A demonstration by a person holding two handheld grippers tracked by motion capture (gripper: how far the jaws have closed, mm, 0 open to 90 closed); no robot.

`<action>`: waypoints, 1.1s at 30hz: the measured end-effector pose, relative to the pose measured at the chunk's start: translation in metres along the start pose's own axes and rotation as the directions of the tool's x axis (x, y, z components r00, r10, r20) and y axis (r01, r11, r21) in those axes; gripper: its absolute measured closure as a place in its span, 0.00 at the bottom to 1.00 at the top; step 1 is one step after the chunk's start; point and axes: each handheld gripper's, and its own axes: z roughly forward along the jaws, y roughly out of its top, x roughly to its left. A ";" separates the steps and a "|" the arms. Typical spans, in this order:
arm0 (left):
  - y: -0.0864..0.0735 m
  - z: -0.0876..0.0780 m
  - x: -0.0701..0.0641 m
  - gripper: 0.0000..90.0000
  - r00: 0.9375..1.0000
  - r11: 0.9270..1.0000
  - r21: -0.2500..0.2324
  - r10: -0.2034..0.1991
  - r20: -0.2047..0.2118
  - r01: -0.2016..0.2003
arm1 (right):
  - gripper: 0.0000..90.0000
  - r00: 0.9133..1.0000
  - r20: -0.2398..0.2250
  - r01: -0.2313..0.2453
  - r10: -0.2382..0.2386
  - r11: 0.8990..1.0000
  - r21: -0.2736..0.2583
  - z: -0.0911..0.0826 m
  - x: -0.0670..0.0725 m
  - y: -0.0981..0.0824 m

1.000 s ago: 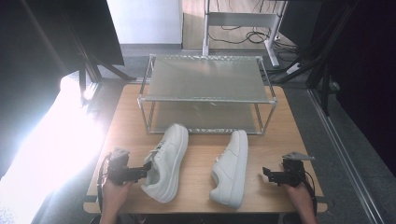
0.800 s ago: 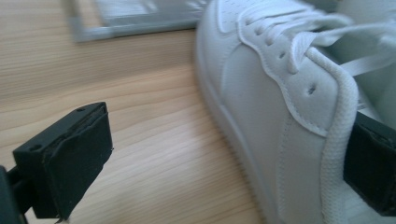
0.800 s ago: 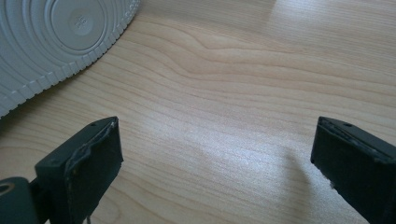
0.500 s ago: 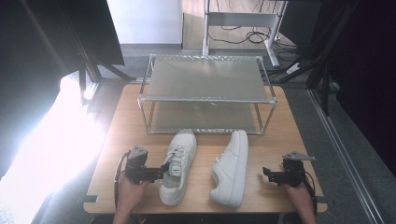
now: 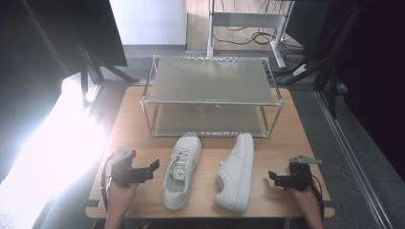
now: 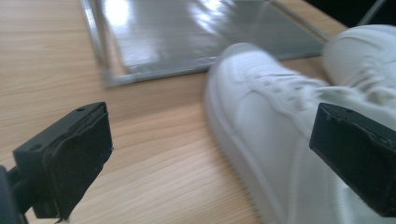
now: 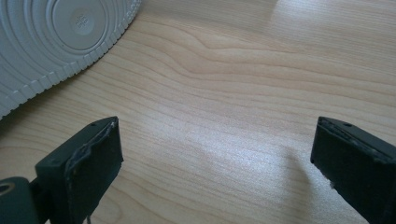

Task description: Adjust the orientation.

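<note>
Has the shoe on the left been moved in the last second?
Yes. The left shoe has swung from a slant to nearly straight, its toe now pointing at the metal rack; its heel slid rightward, toward the other shoe.

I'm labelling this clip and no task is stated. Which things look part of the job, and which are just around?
Likely part of the job:
- left shoe, upright
- right shoe, lying on its side
- two-tier rack
- left hand-held gripper, open
- right hand-held gripper, open

Just around:
- desk frame beyond the table
- floor cables
</note>
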 end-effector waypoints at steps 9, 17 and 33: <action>-0.023 0.010 0.019 0.00 0.993 0.994 0.105 0.029 -0.117 -0.017 | 0.03 1.000 -0.002 0.003 -0.003 1.000 -0.022 -0.003 0.001 0.001; -0.034 0.016 0.027 0.00 0.990 0.989 0.150 0.023 -0.141 -0.002 | 0.03 1.000 -0.015 0.013 -0.014 0.999 -0.038 -0.006 0.007 0.005; -0.037 0.019 0.028 0.00 0.986 0.983 0.183 0.035 -0.164 -0.005 | 0.00 0.997 -0.045 0.057 -0.061 0.995 -0.083 -0.030 0.024 0.035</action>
